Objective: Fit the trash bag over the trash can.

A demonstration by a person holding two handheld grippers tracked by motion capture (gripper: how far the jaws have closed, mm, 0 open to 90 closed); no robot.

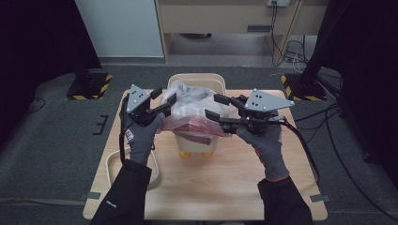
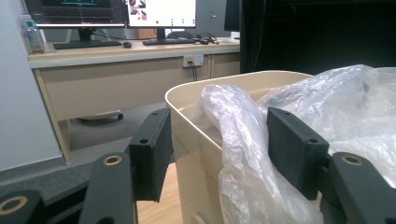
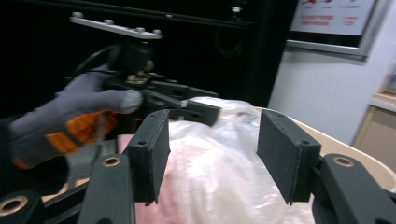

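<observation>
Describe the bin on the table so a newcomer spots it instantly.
On the light wooden table, look to the far middle edge between the two gloved hands. There stands the tall cream plastic bin, lined with a crinkled clear plastic bag. It alone stands upright; the flat cream lid hangs off the table's left edge.

Clear, crumpled plastic bag (image 1: 190,105) draped in and over the rim of a cream bin (image 1: 197,80). Bin upright at the table's far middle. Red-tinted fold hanging down the bin's near side.

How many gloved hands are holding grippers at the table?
2. The left hand is beside the bin on its left, holding the left gripper. The right hand is on the bin's right, holding the right gripper at the plastic bag.
</observation>
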